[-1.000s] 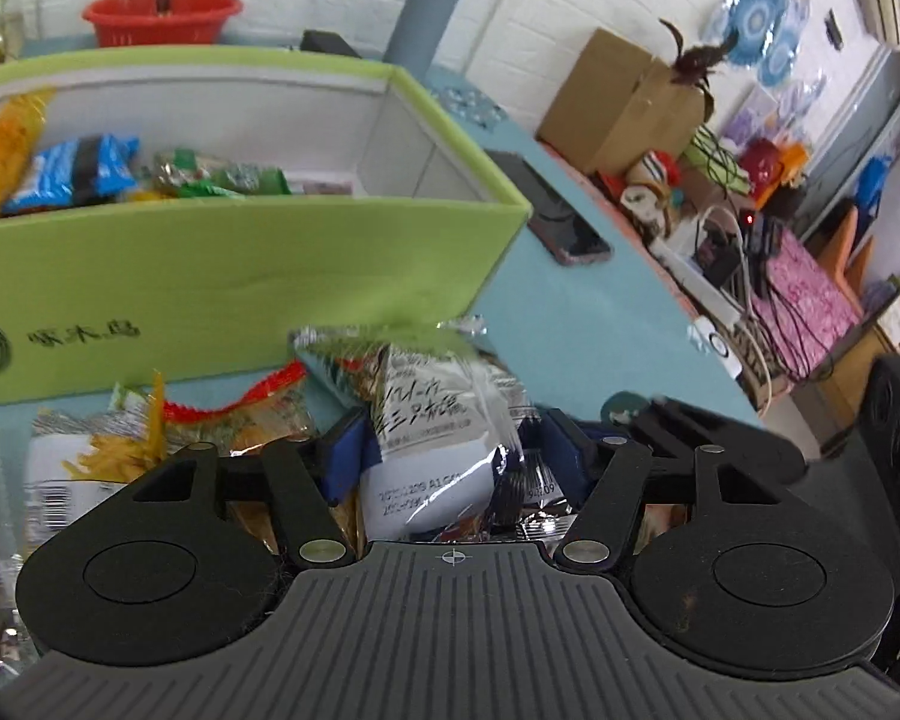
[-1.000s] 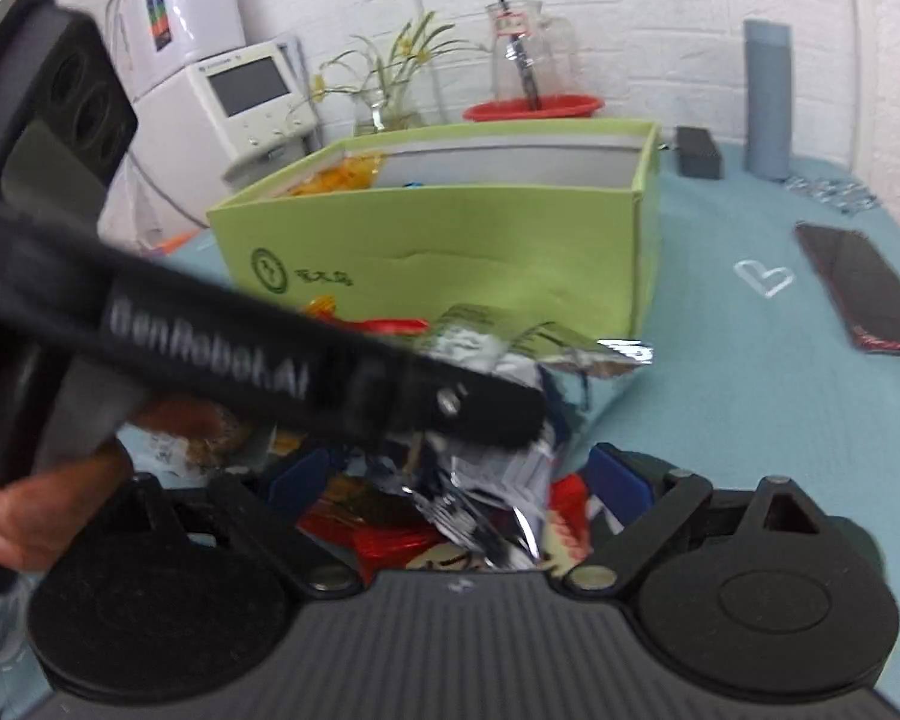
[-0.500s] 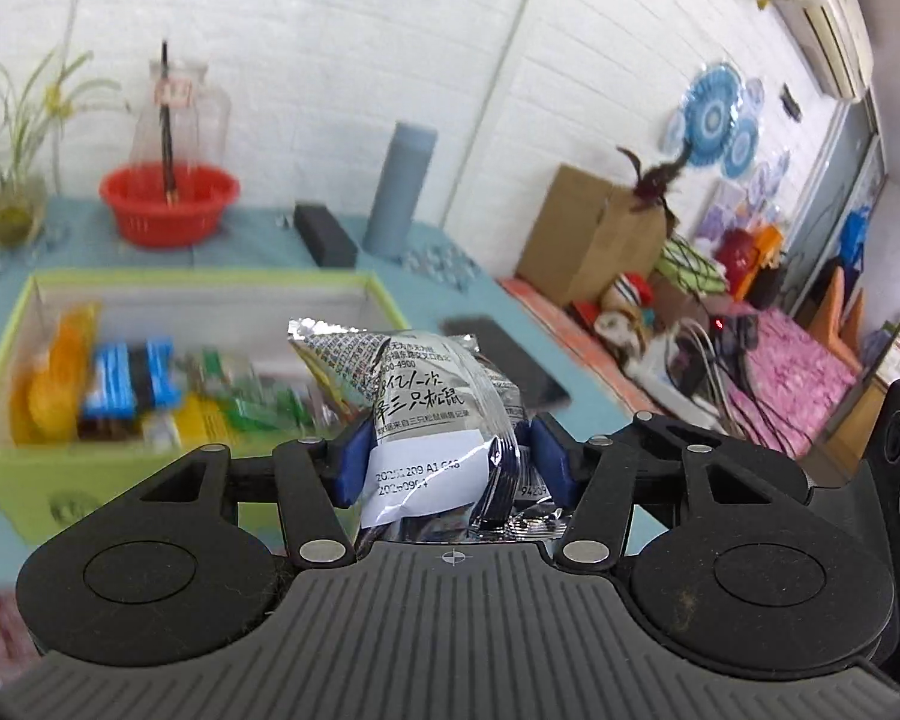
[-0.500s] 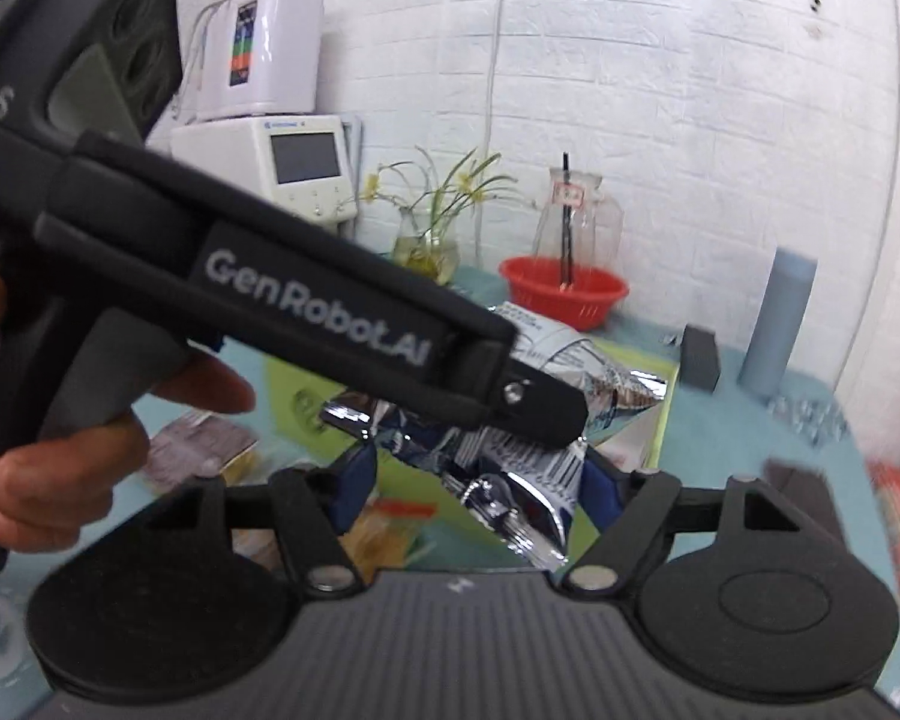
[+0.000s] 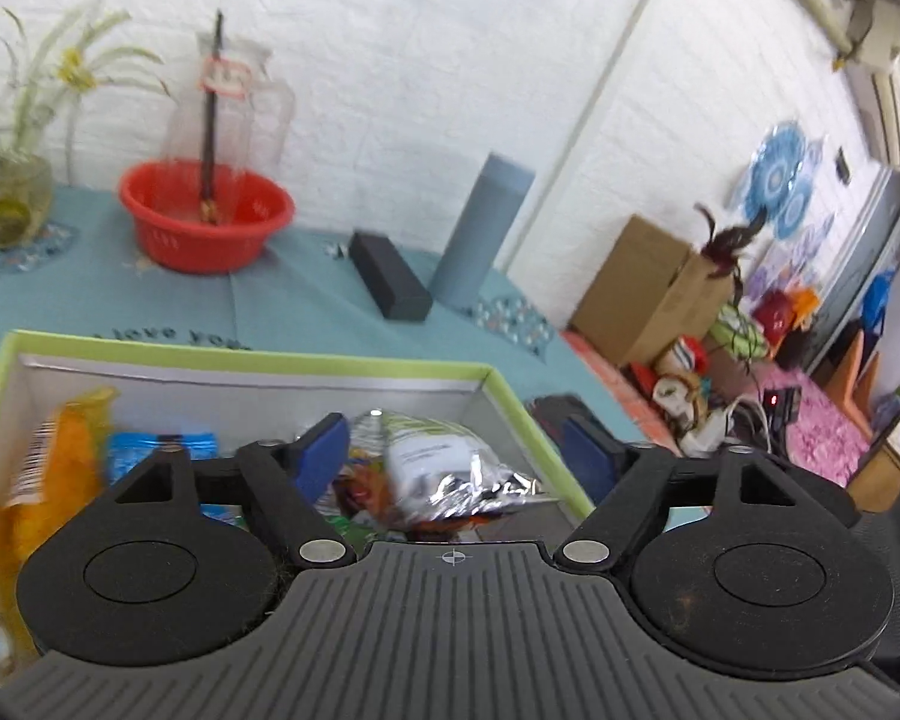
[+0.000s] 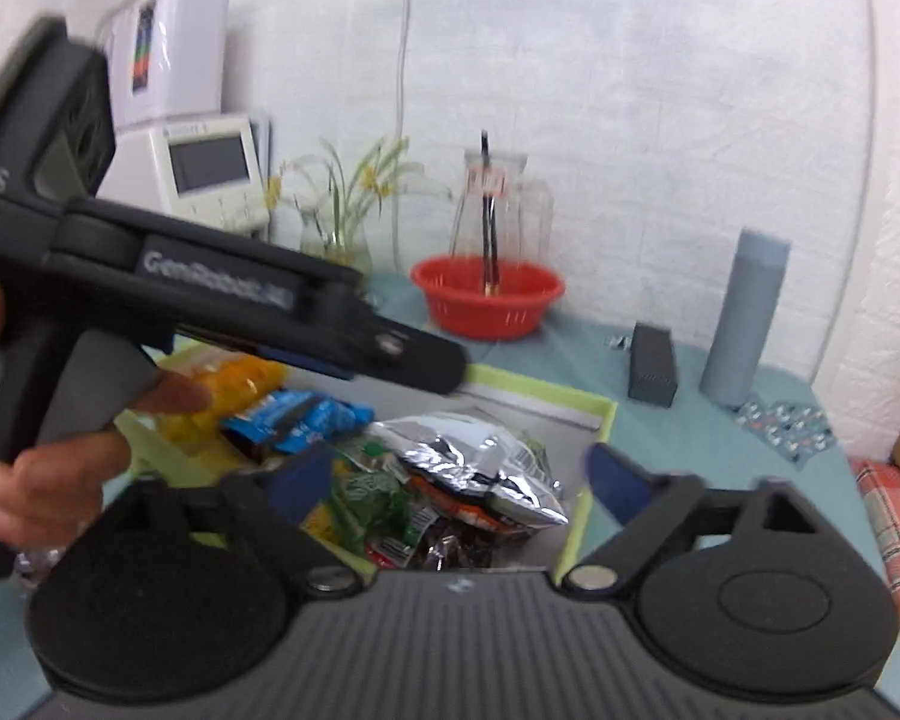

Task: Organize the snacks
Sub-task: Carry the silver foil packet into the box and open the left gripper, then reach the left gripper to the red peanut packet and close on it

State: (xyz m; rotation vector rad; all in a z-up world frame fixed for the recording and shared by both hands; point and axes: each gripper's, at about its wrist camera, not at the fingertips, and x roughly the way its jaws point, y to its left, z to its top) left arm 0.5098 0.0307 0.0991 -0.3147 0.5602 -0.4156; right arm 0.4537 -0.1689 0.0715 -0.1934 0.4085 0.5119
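- Left gripper (image 5: 456,459) above green box (image 5: 234,358), jaws spread wide, nothing between the blue pads (image 5: 324,459).
- Right gripper (image 6: 456,480) also above the box, jaws wide apart, empty.
- Silver foil snack pack (image 5: 450,468) lies inside green box, at its right end near the right wall, on top of other packets; not touching either gripper's pads as far as visible.
- In right wrist view the foil pack (image 6: 480,456) sits on green and red wrappers (image 6: 378,492) in the box.
- Orange packet (image 5: 54,468) at left end of box, blue packet (image 5: 162,450) just beside it, toward the middle.
- Left gripper body (image 6: 240,306) crosses over the box's left part in right wrist view, held by a hand (image 6: 54,462).
- Behind the box on teal tablecloth (image 5: 282,312): red basin (image 5: 204,219) with glass jug (image 5: 228,114) in it, black bar-shaped case (image 5: 390,282), grey cylinder (image 5: 480,228) just beside the case.
- Plant in glass vase (image 5: 6,192) behind the box's left corner.
- Image blurred at the box contents; labels unreadable.
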